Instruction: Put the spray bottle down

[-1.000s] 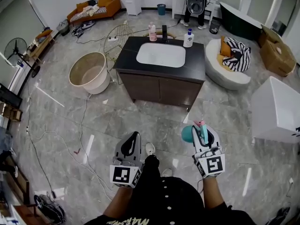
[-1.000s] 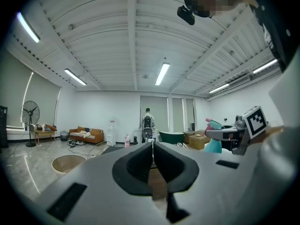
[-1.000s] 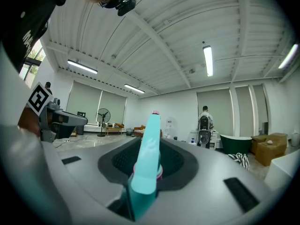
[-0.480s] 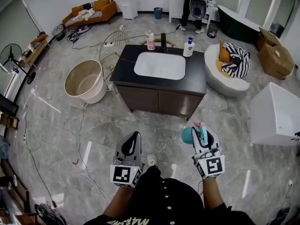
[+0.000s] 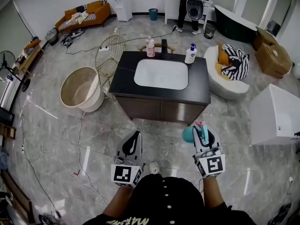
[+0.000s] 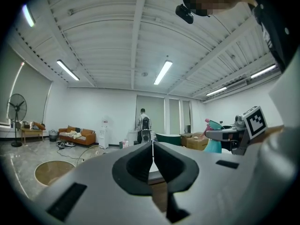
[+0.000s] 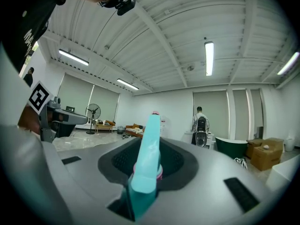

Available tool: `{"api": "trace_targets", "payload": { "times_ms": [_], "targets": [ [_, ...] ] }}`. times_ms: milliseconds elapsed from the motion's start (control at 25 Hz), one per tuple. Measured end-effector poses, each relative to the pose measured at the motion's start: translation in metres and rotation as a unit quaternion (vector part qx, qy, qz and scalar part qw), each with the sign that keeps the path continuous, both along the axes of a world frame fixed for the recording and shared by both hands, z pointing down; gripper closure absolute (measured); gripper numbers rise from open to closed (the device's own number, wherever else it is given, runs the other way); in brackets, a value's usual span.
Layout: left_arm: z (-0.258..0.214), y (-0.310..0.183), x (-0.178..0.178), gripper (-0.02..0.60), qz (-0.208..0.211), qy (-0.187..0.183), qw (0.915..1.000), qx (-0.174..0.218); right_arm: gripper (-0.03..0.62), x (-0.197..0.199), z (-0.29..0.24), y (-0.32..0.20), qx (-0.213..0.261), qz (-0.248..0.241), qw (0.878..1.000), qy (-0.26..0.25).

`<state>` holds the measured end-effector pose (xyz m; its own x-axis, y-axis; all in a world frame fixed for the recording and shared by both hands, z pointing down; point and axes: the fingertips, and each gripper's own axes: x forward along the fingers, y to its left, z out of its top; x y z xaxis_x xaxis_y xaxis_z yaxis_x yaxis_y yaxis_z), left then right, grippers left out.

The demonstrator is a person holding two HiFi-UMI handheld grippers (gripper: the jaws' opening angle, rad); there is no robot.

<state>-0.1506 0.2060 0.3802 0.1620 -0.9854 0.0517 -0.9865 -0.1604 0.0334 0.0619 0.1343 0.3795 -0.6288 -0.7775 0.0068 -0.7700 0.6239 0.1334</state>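
Observation:
A teal spray bottle (image 5: 190, 133) with a pink nozzle tip hangs in my right gripper (image 5: 203, 134), which is shut on its neck; in the right gripper view the teal trigger head (image 7: 149, 159) stands upright between the jaws. My left gripper (image 5: 132, 143) is shut with nothing in it, its jaws meeting in a thin line in the left gripper view (image 6: 152, 159). Both grippers are held level in front of the person, short of the dark vanity counter (image 5: 198, 87) with its white basin (image 5: 161, 74).
On the counter's far edge stand a pink bottle (image 5: 150, 47), a black tap (image 5: 164, 47) and a white pump bottle (image 5: 190, 54). A round beige tub (image 5: 81, 89) and wire basket (image 5: 110, 50) sit left of the vanity. A white box (image 5: 275, 115) stands at the right. Cables (image 5: 79, 139) trail across the floor.
The person has walked forward: the vanity has drawn closer to both grippers. The grip on the spray bottle is unchanged.

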Motion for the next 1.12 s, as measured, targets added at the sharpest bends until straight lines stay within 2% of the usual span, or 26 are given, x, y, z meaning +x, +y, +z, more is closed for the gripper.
{"api": "trace_targets", "payload": {
  "times_ms": [320, 600, 880, 1120],
  "targets": [
    [0.012, -0.034, -0.027, 0.566, 0.021, 0.003, 0.9997, -0.009, 0.496, -0.017, 0.009, -0.031, -0.005, 0.026, 1.000, 0.003],
    [0.026, -0.073, -0.027, 0.566, 0.036, 0.006, 0.9992, -0.019, 0.496, -0.016, 0.020, -0.066, -0.011, 0.044, 0.999, 0.008],
    [0.029, -0.140, -0.027, 0.565, 0.041, 0.000, 0.9990, -0.018, 0.496, -0.017, 0.012, -0.142, 0.015, 0.044, 0.999, 0.011],
    [0.020, -0.226, -0.018, 0.566, 0.043, -0.006, 0.9990, -0.010, 0.496, -0.008, 0.007, -0.229, 0.022, 0.048, 0.999, 0.006]
  ]
}}
